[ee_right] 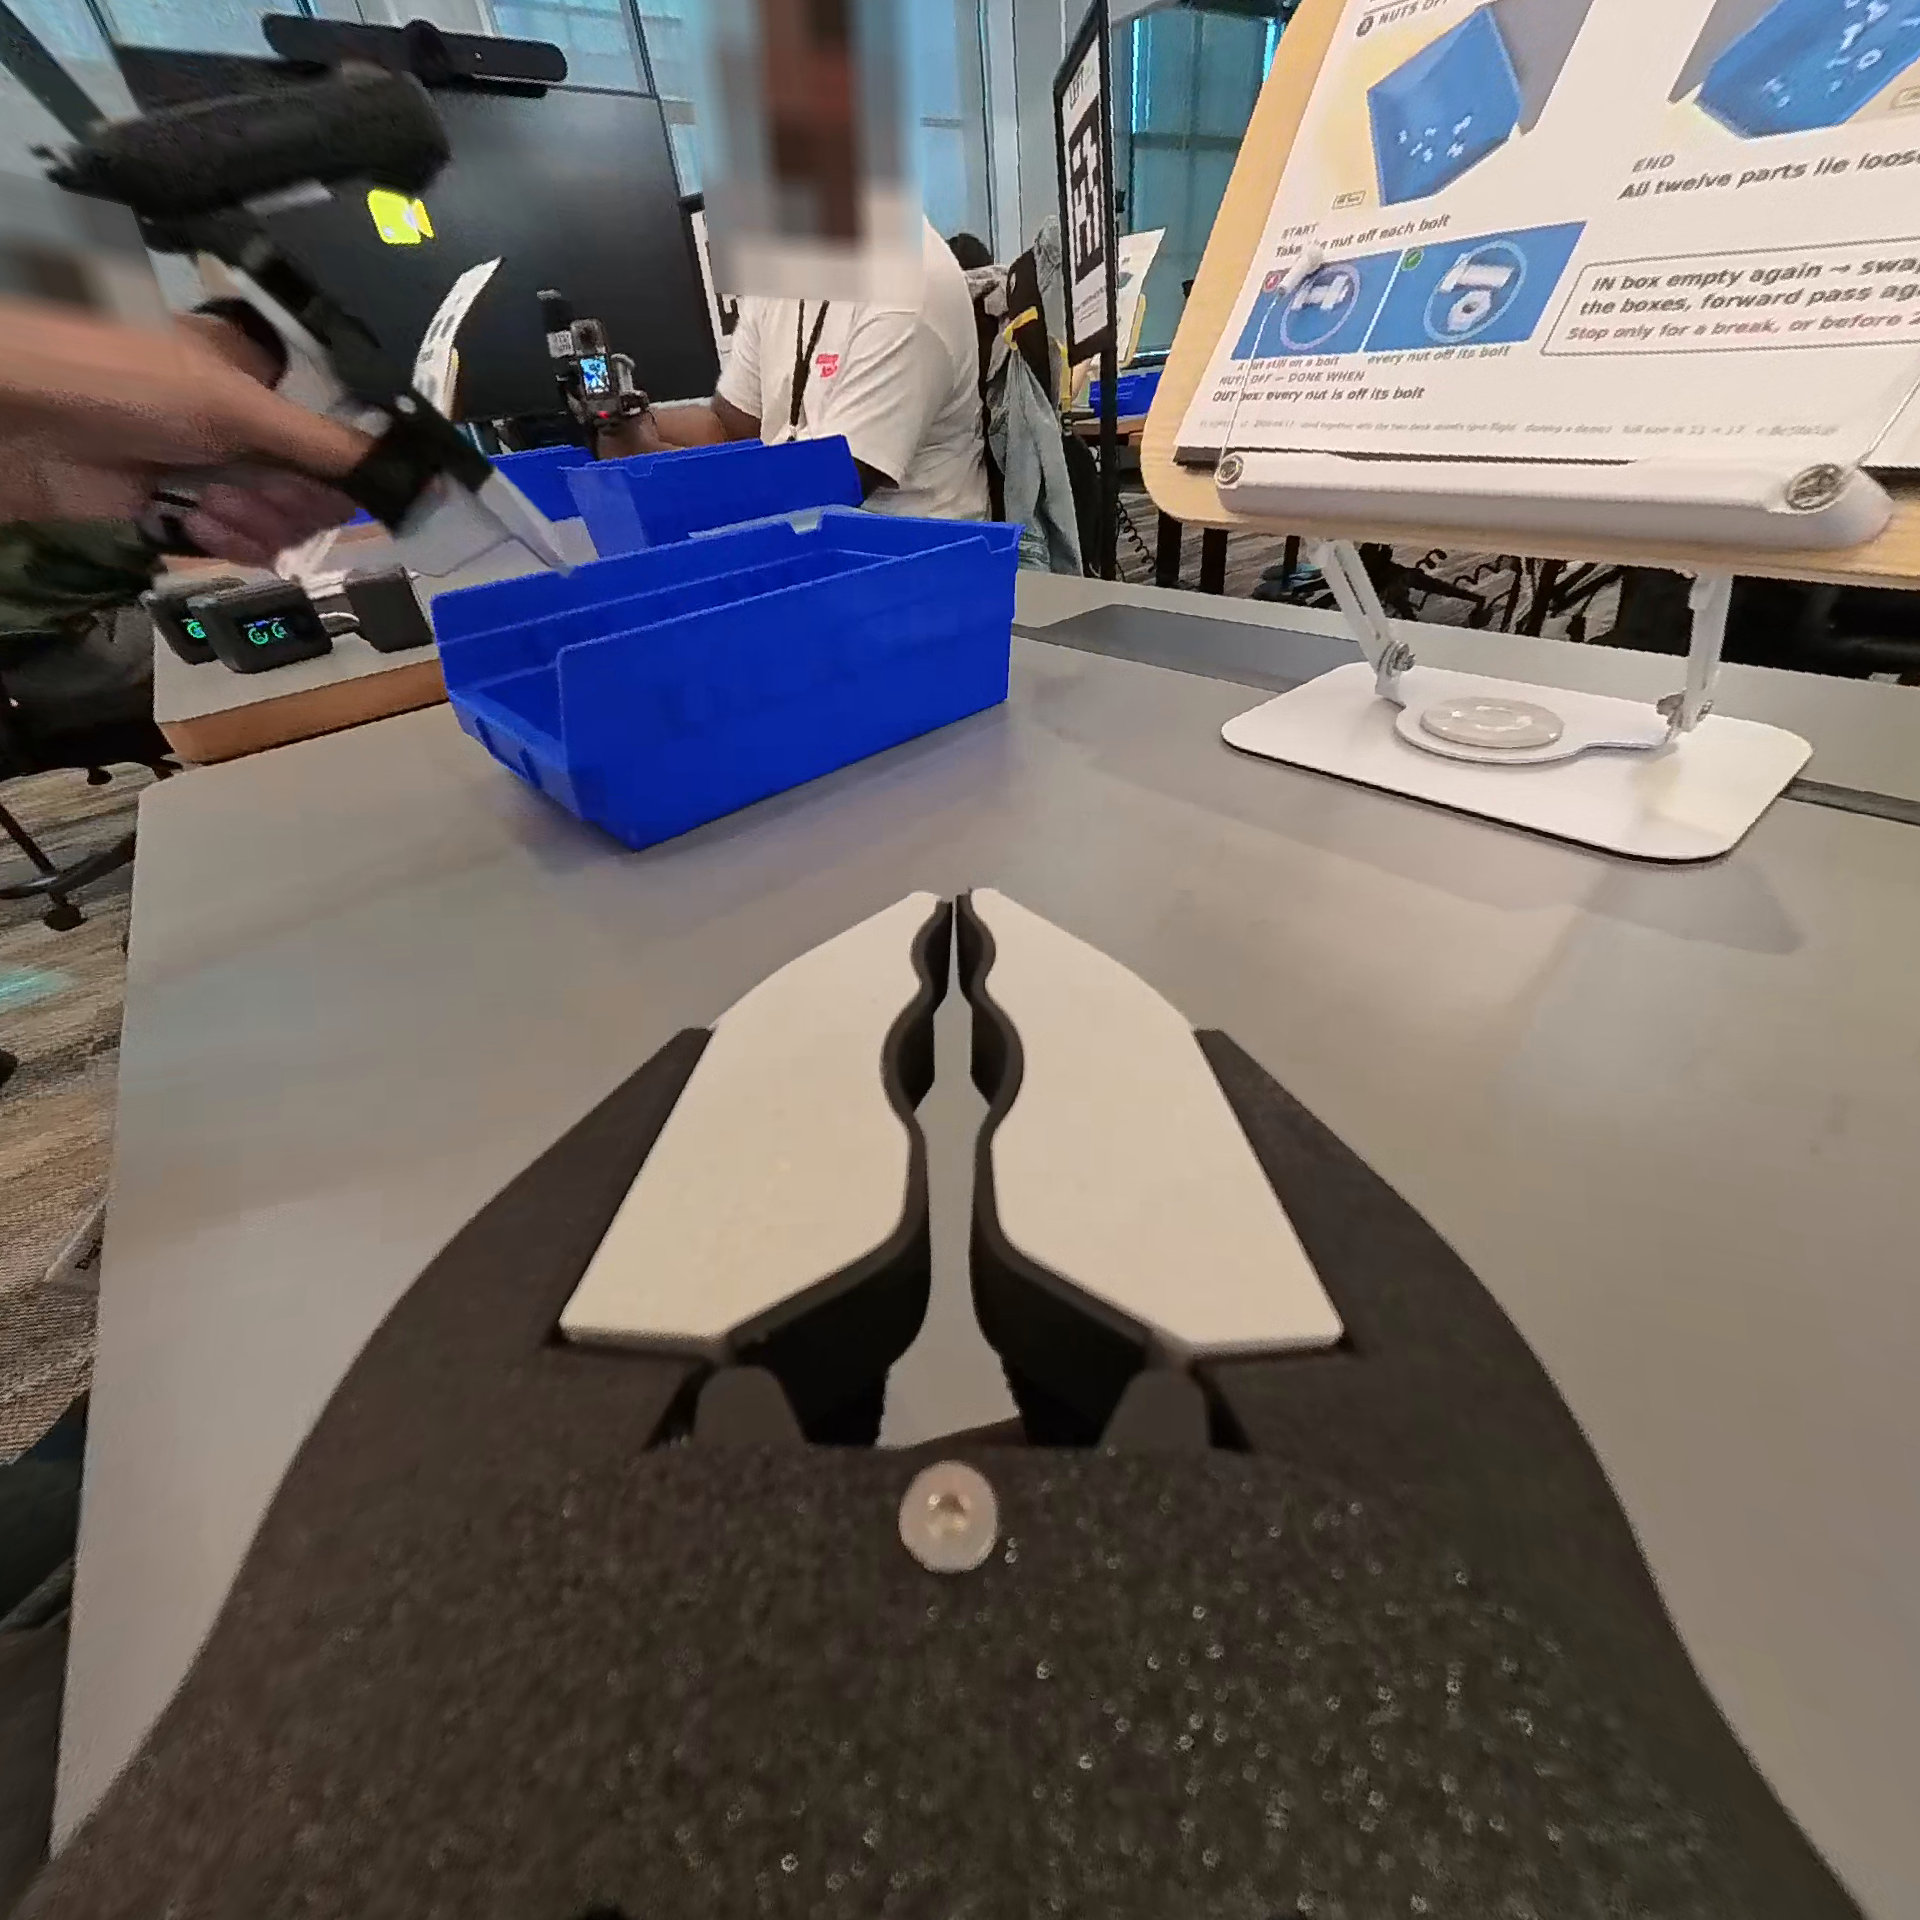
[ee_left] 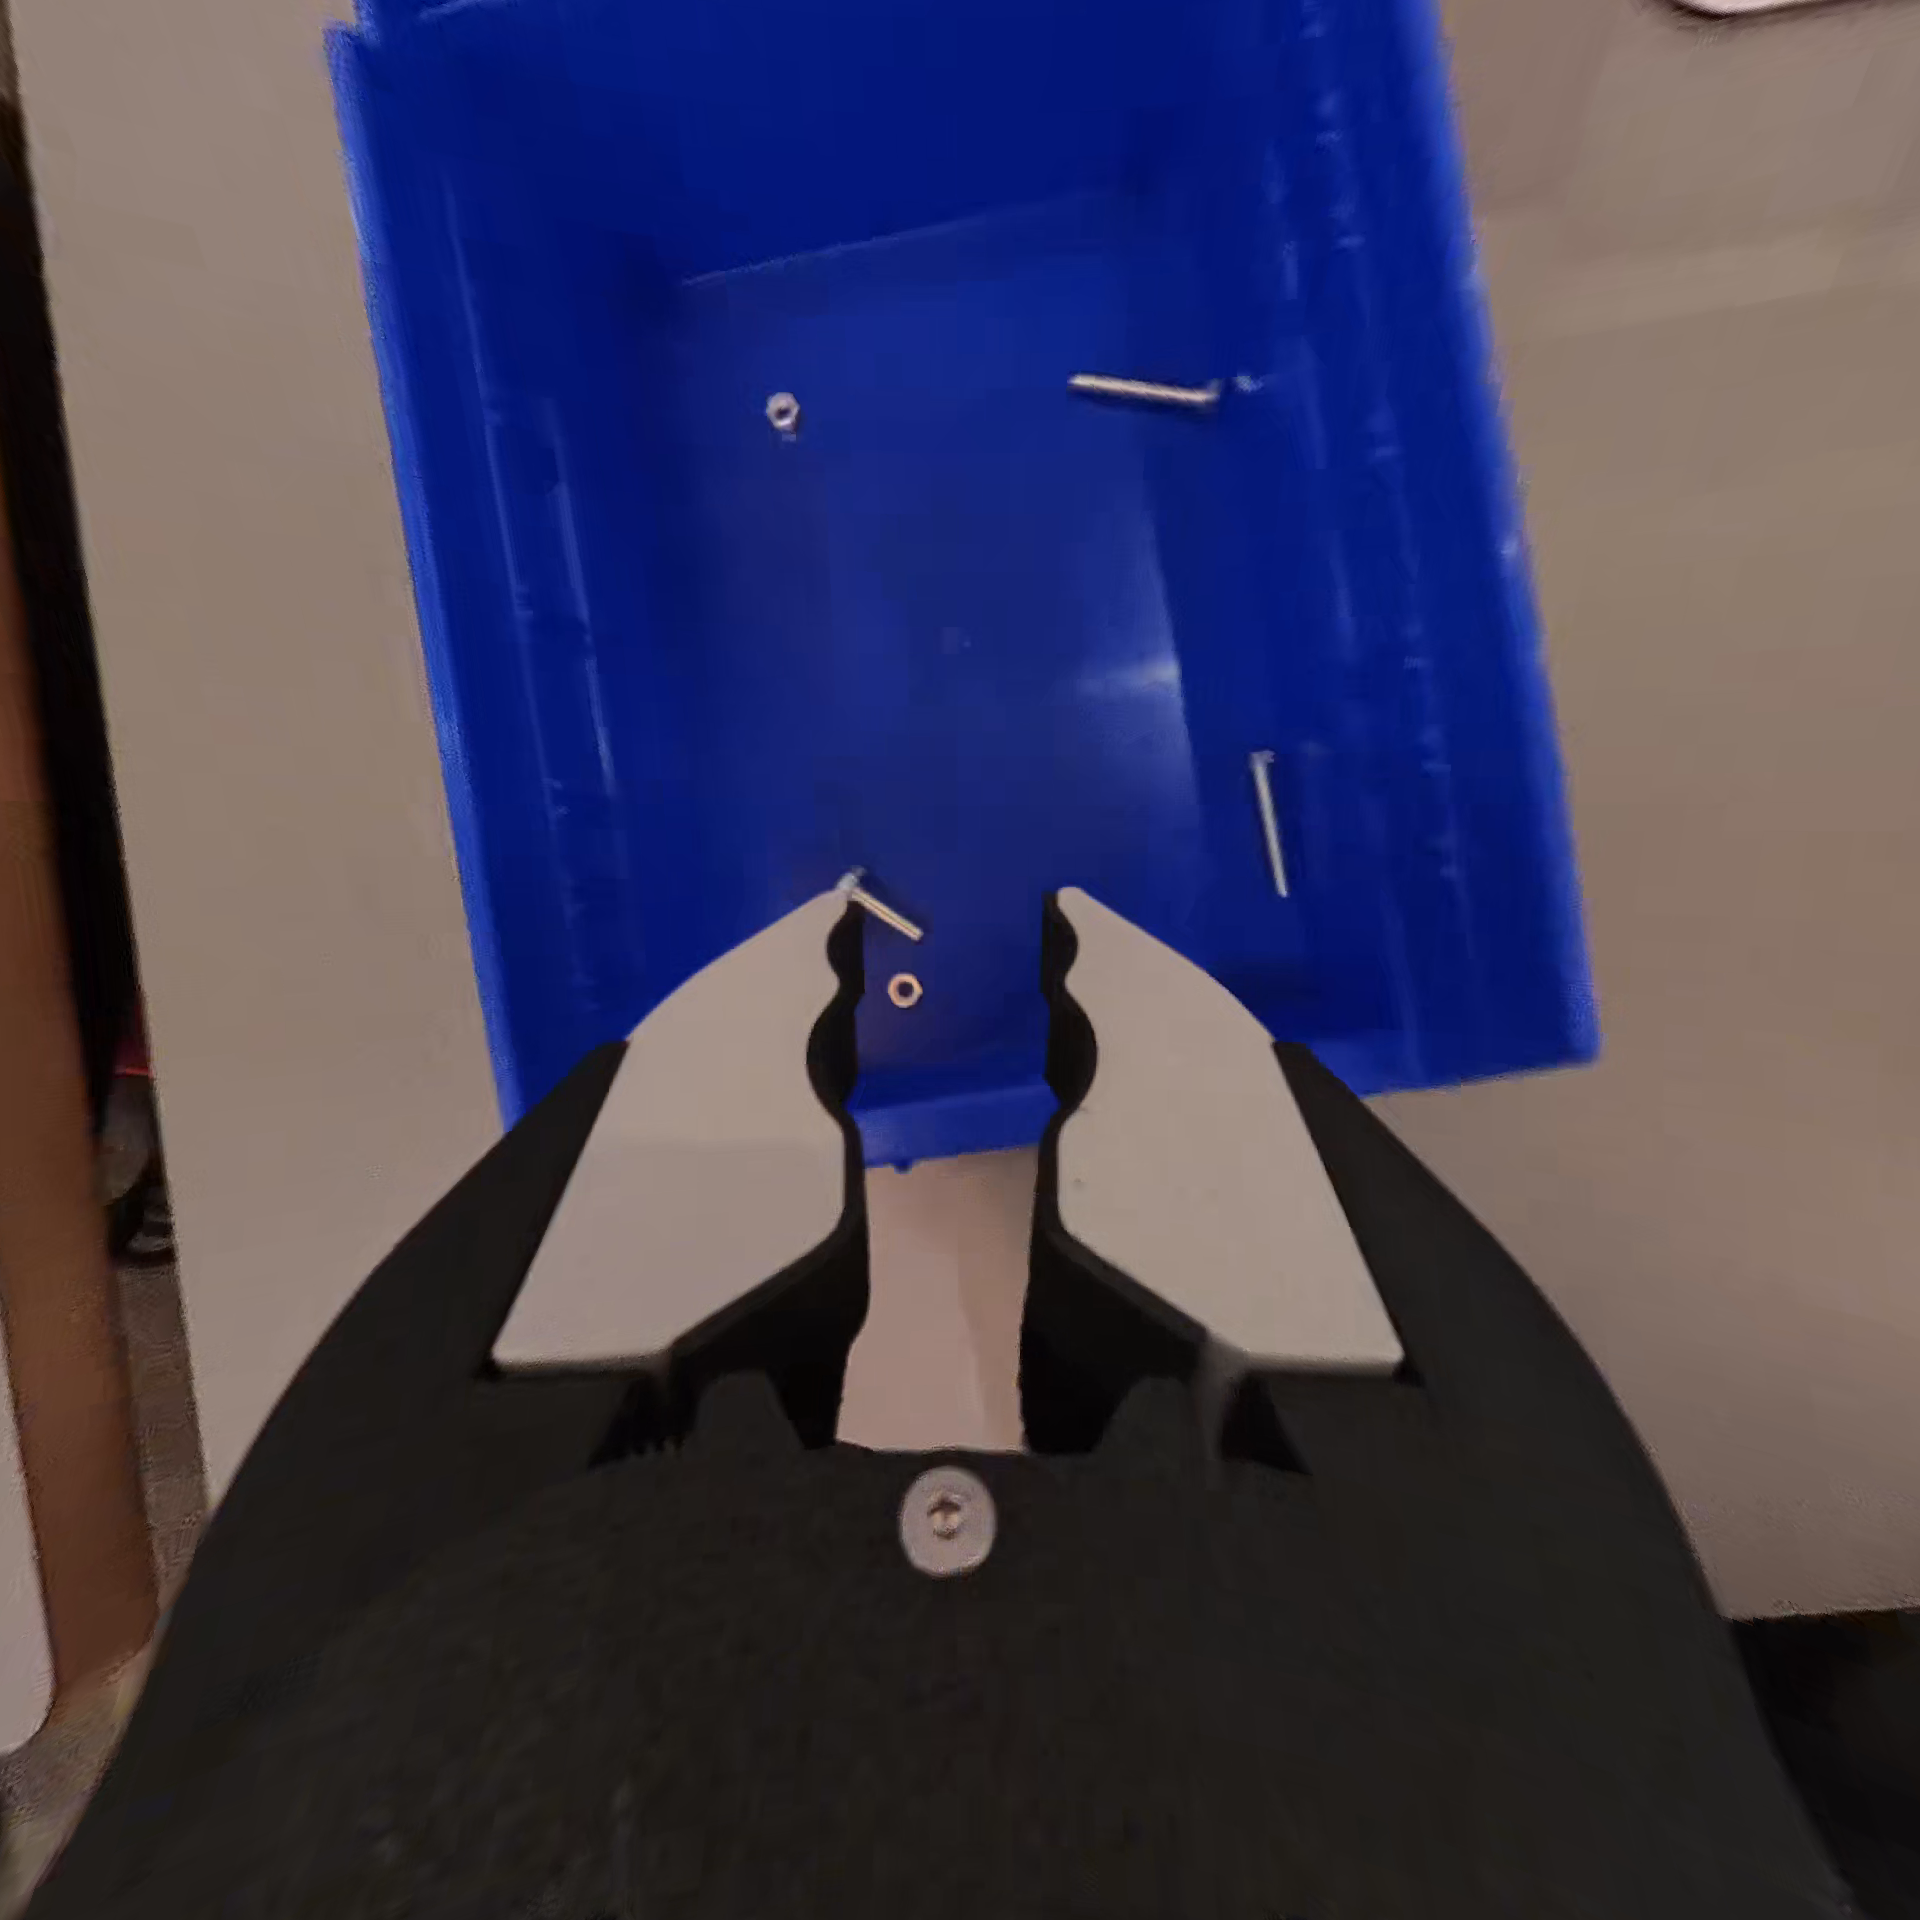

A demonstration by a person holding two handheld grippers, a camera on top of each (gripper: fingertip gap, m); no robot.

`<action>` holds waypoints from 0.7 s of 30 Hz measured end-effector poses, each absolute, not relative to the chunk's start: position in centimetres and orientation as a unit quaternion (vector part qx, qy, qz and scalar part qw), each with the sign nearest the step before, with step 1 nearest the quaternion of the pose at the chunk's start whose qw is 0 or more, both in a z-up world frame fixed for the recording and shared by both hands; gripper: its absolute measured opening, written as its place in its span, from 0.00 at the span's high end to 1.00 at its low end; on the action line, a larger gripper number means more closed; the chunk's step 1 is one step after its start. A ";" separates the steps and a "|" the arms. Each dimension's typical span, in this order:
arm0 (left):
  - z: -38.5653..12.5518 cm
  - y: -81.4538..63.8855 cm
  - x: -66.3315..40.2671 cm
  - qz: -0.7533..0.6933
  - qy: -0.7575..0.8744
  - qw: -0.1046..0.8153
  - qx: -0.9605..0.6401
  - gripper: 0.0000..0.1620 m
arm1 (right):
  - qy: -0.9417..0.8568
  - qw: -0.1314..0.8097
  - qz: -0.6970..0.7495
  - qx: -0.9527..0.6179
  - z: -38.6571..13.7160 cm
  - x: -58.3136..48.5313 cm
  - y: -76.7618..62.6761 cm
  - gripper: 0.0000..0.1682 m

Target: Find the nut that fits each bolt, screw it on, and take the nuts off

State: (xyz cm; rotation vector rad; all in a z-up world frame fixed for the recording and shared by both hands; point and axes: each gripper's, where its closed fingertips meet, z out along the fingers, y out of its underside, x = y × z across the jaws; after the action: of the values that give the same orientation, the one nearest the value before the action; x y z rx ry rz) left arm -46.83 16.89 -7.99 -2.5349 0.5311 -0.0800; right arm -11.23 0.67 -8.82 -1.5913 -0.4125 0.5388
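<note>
A bin [ee_left: 520, 623] sits on the desk [ee_right: 1143, 987], with a document stand [ee_right: 1507, 769] to its right. Inside the bin lie three bolts [ee_left: 1143, 390], well apart, and two nuts [ee_left: 781, 409]; one nut [ee_left: 905, 988] rests just beside the nearest bolt [ee_left: 883, 906].

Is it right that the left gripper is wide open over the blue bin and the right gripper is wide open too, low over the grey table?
Not quite. The right gripper is shut: the right wrist view shows its fingertips meeting, with nothing between them. The rest holds: the left gripper is open over the blue bin, and the right one sits low over the grey table.
</note>
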 end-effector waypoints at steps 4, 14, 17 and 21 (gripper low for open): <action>-12.0 18.5 -47.5 0.000 0.244 0.188 -0.951 0.82 | -0.192 0.650 0.230 -0.699 -8.8 -11.5 0.5 1.00; -17.6 19.2 -50.0 0.104 0.349 0.005 -0.931 0.83 | -0.191 0.650 0.236 -0.697 -8.8 -11.5 0.5 0.99; -18.8 19.2 -50.0 0.093 0.342 -0.009 -0.935 0.84 | -0.190 0.649 0.238 -0.697 -8.8 -11.5 0.5 0.99; -19.0 19.1 -49.7 0.075 0.321 0.002 -0.944 0.97 | -0.189 0.649 0.239 -0.697 -8.8 -11.4 0.5 0.99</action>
State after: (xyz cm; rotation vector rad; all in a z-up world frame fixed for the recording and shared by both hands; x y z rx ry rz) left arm -49.69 19.13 -18.99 -2.9622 1.0071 0.2347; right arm -11.43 0.51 -8.78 -1.5834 -0.4299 0.5443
